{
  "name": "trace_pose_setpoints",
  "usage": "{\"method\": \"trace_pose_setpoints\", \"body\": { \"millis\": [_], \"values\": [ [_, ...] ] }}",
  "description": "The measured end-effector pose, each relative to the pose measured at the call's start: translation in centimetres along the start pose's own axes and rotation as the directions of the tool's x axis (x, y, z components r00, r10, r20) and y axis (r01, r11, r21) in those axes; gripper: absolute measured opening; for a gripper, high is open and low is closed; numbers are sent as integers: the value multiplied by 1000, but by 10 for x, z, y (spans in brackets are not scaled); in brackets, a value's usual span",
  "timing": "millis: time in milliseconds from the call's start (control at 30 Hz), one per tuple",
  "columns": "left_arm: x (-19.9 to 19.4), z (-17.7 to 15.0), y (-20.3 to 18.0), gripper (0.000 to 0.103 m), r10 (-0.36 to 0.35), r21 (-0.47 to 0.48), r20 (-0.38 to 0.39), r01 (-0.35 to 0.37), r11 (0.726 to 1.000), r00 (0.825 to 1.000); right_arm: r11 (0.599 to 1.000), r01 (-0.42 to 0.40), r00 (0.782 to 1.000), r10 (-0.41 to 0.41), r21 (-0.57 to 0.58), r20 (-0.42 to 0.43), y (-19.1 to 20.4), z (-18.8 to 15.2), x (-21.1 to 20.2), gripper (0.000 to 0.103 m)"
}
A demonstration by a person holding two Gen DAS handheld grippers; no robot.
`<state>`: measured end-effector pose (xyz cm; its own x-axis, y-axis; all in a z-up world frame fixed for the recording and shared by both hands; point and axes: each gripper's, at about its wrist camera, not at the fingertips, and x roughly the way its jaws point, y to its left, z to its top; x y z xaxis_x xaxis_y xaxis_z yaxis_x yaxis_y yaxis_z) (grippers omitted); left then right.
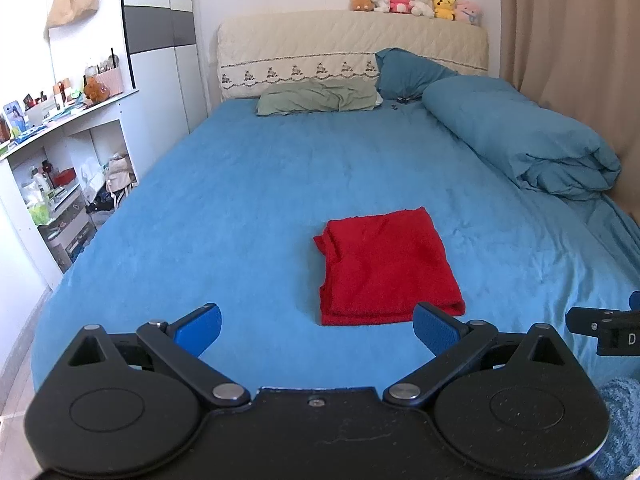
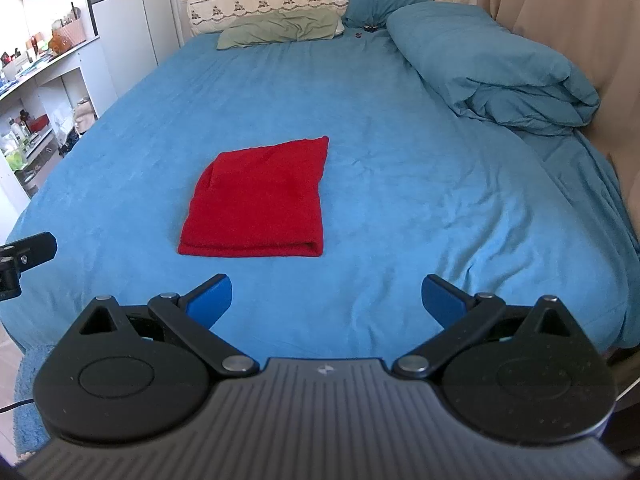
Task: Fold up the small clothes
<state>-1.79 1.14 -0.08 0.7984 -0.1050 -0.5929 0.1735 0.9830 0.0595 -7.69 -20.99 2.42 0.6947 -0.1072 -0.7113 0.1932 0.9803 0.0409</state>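
On the blue bed (image 1: 240,200), the red cloth (image 1: 384,264) is seen folded while both tongs (image 1: 316,328) (image 2: 326,300) are held wide open and empty, so its layers could be dragged apart if only one is pinched.

Folded cloth (image 1: 388,268) mid-bed (image 1: 240,200), pillow (image 1: 316,98) behind, rolled duvet (image 1: 520,140) right

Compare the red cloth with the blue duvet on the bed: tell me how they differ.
The red cloth lies folded flat in a neat rectangle; the blue duvet is bundled in a thick, rumpled heap. The cloth is small and sits mid-bed near the foot; the duvet is far larger and runs along the curtain side. The cloth stands out against the blue sheet; the duvet nearly matches it. Both rest on the bed, untouched by either hand-held gripper.
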Motion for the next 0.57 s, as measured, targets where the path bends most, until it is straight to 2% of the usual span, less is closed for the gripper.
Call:
{"method": "trace_pose_setpoints", "body": {
  "millis": [133, 300, 567],
  "values": [
    [-1, -1, -3, 103, 18, 18, 10, -18, 1000, 1000, 1000, 1, 1000, -1, 6, 3, 1, -1, -1, 103],
    [-1, -1, -2, 103, -7, 5, 7, 7, 1000, 1000, 1000, 2, 1000, -2, 7, 8, 2, 0, -2, 103],
    [1, -1, -4, 103, 8, 23, 22, -8, 1000, 1000, 1000, 4, 1000, -4, 9, 9, 2, 0, -1, 103]
  ]
}}
